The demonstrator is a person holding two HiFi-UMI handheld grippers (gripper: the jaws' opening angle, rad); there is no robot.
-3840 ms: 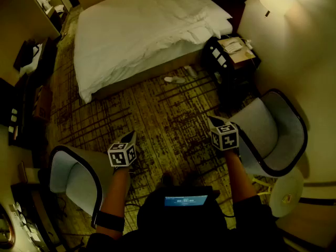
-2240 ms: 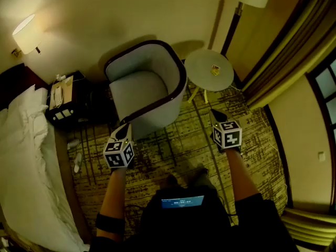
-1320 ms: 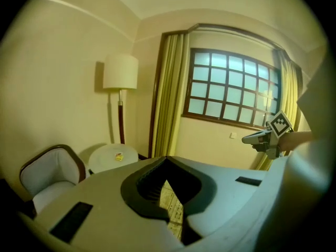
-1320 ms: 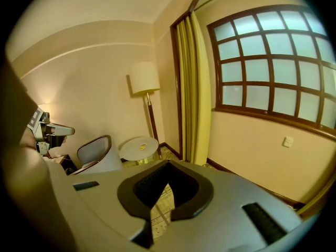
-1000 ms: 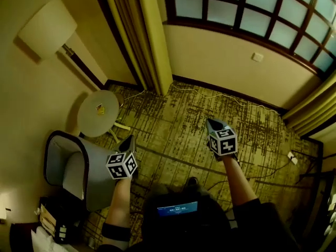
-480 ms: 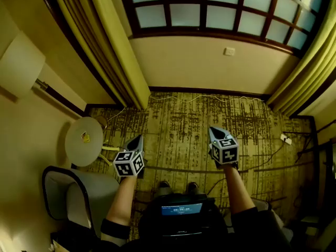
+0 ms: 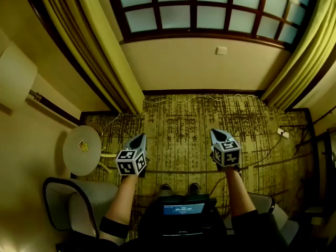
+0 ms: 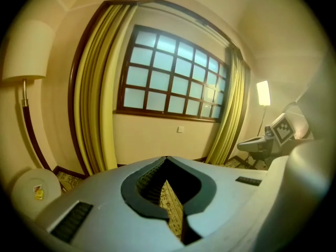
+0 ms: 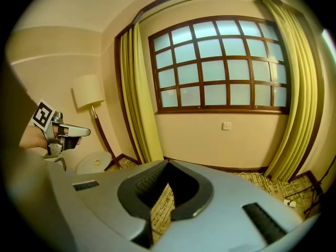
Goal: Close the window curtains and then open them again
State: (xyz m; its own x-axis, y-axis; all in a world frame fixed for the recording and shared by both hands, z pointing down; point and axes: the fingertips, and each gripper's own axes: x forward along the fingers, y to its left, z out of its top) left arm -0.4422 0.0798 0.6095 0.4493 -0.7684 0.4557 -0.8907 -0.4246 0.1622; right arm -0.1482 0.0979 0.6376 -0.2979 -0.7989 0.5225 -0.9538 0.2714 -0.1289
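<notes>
Jaws of the left gripper [image 7: 140, 137] and right gripper [image 7: 217, 133] sit pressed together, empty. Across the top of the frame is the window [image 7: 194, 7], with a left curtain [image 7: 105, 46] and a right curtain [image 7: 304, 51] bunched beside it. They look soft, heavy and yielding, so each is best pinched at its inner edge.

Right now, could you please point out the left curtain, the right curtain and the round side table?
left curtain [image 7: 107, 56], head view, on its gathered folds
right curtain [image 7: 302, 46], head view, on its gathered folds
round side table [image 7: 76, 159], head view, on bare tabletop
</notes>
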